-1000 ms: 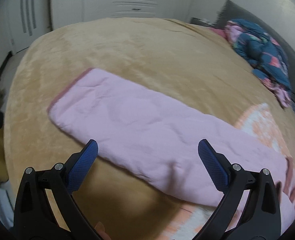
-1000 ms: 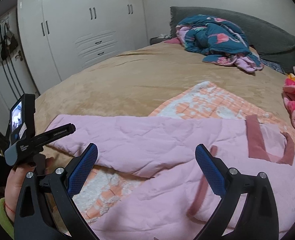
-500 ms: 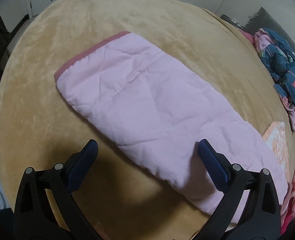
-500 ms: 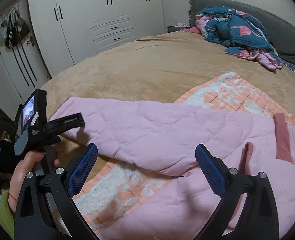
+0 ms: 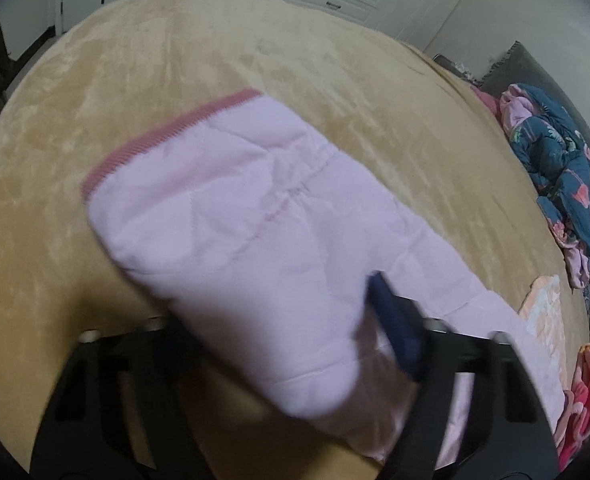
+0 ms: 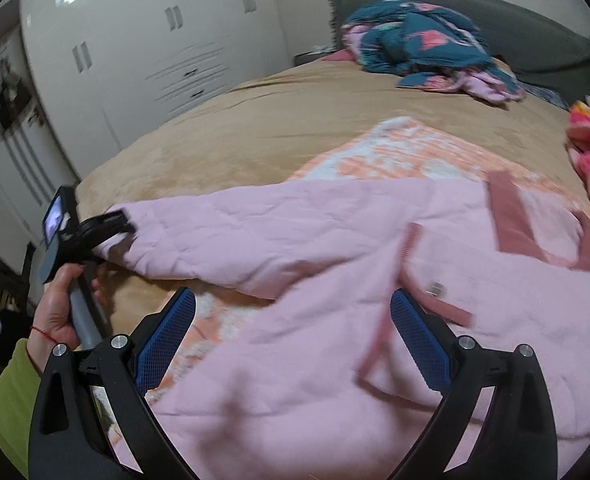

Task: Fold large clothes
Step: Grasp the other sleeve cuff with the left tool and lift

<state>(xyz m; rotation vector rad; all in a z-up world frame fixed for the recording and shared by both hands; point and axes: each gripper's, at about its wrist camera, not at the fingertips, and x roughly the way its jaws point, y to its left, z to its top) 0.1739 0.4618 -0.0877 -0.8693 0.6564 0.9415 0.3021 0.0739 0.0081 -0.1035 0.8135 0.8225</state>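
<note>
Left gripper (image 5: pixel 279 320) jaws just closing, pinching the pink jacket's sleeve (image 5: pixel 231 216) between them, right gripper (image 6: pixel 291 344) jaws spread above the jacket body (image 6: pixel 335 360), tan bedspread (image 5: pixel 295 80) beyond

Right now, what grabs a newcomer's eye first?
The pink quilted jacket sprawled across the tan bed, one sleeve stretched out with the left gripper just closing around its end. At the headboard lies a crumpled teal flamingo-print garment.
</note>
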